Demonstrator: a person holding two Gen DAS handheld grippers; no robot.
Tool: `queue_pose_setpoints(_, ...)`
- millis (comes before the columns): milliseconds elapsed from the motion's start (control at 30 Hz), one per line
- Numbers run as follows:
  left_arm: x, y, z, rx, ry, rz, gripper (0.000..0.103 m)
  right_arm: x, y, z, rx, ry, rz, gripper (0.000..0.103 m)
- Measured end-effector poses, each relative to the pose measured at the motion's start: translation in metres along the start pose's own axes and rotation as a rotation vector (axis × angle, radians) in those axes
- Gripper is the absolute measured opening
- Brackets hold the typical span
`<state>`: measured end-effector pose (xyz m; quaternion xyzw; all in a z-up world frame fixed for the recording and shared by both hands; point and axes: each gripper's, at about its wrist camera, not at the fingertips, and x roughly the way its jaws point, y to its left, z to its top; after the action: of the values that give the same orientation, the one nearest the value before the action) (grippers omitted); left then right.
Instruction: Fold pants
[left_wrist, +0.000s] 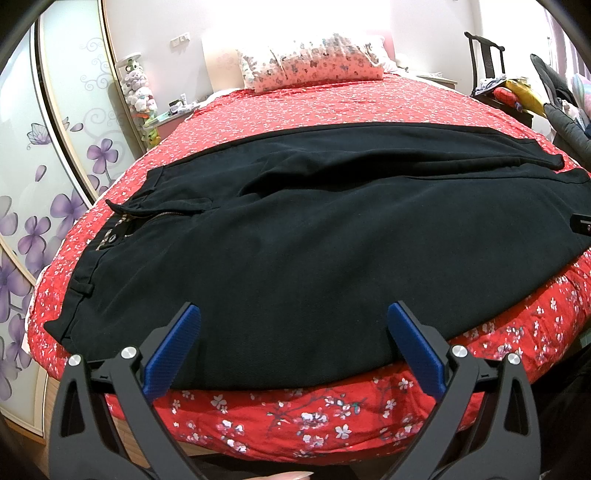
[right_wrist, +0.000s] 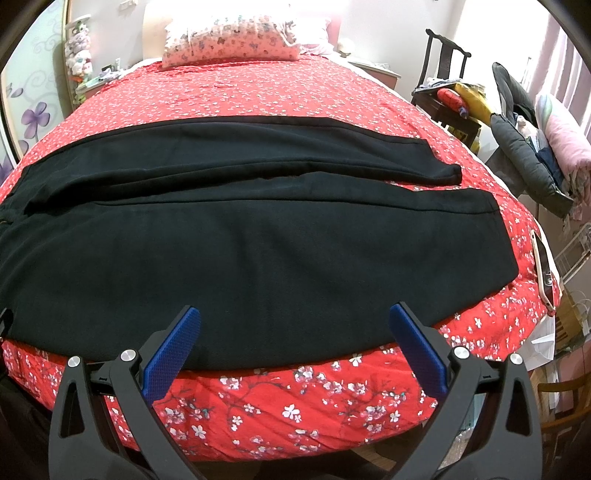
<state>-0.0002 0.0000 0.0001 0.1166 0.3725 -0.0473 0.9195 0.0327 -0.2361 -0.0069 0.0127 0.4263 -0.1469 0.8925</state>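
Black pants (left_wrist: 295, 229) lie flat across the red floral bed (left_wrist: 295, 417), waistband with open zipper (left_wrist: 125, 221) at the left, leg cuffs (right_wrist: 480, 206) at the right. The two legs lie side by side, the far one slightly apart from the near one. My left gripper (left_wrist: 293, 325) hovers open over the near edge of the pants by the hip. My right gripper (right_wrist: 293, 325) is open too, above the near leg's lower edge. Neither holds any cloth.
A floral pillow (left_wrist: 314, 62) rests at the head of the bed. A wardrobe with purple flower panels (left_wrist: 37, 166) stands at the left. A dark chair piled with things (right_wrist: 454, 99) and clothes (right_wrist: 532, 147) sit right. A phone (right_wrist: 545, 269) lies on the bed's right edge.
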Motion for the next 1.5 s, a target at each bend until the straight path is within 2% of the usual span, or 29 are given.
queue_pose_setpoints(500,0.000,0.000,0.000,-0.004,0.003,-0.001,0.101,0.002,-0.005,-0.001,0.007,0.002,0.004,0.102)
queue_pose_setpoints(733,0.000,0.008,0.010,-0.031,0.014,0.003,0.101,0.004,-0.035,0.017,0.099,-0.040,0.069,0.102)
queue_pose_setpoints(867,-0.003,0.010,0.037,-0.061,-0.041,0.028,0.101,0.006,-0.067,0.045,0.192,-0.088,0.114,0.102)
queue_pose_setpoints(967,-0.001,0.011,0.059,-0.105,-0.075,0.023,0.101,0.013,-0.089,0.078,0.246,-0.109,0.110,0.102)
queue_pose_setpoints(1033,0.002,0.011,0.077,-0.150,-0.095,0.010,0.101,0.024,-0.104,0.103,0.285,-0.093,0.107,0.102)
queue_pose_setpoints(1133,0.011,0.013,0.096,-0.214,-0.118,-0.003,0.101,0.048,-0.132,0.139,0.407,-0.047,0.119,0.102)
queue_pose_setpoints(1267,0.018,0.010,0.098,-0.242,-0.194,0.046,0.101,0.092,-0.171,0.180,0.607,0.019,0.142,0.102)
queue_pose_setpoints(1333,0.021,0.008,0.094,-0.224,-0.226,0.074,0.101,0.115,-0.185,0.193,0.683,0.040,0.105,0.101)
queue_pose_setpoints(1400,0.026,0.006,0.093,-0.193,-0.226,0.086,0.101,0.142,-0.194,0.207,0.735,0.070,0.006,0.092)
queue_pose_setpoints(1467,0.031,0.004,0.095,-0.165,-0.216,0.077,0.101,0.163,-0.197,0.216,0.752,0.101,-0.063,0.077)
queue_pose_setpoints(1500,0.035,0.004,0.094,-0.152,-0.211,0.081,0.101,0.179,-0.197,0.221,0.762,0.125,-0.096,0.073)
